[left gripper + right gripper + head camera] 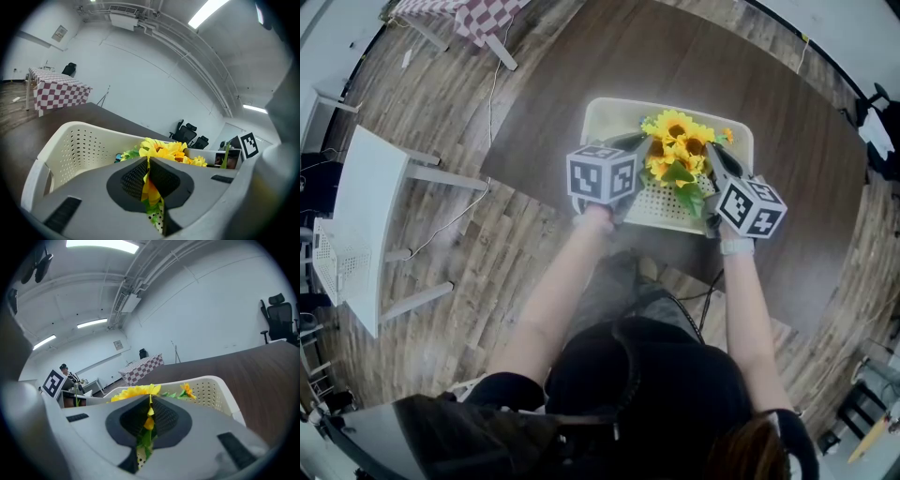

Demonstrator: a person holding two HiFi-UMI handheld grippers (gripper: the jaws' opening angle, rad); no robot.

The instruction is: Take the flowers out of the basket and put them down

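A dark round table point(694, 84) stands on a grey wood-plank floor point(441, 122), with a white table point(375, 206) at 9 o'clock, a checked-cloth table point(478, 17) at 11 o'clock (red and white), white walls point(140, 79) and ceiling strip lights point(206, 11) overhead.

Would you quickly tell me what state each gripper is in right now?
Left gripper: closed, holding the flowers.
Right gripper: closed, holding the flowers as well.

Looking down on a dark brown table point(581, 84) over a plank floor point(431, 112). Finding a checked-cloth table point(473, 17) well apart from it, a white desk point(370, 216) at the left. Tracing a thin cable point(491, 103) across the planks. Spotting black office chairs point(190, 132).
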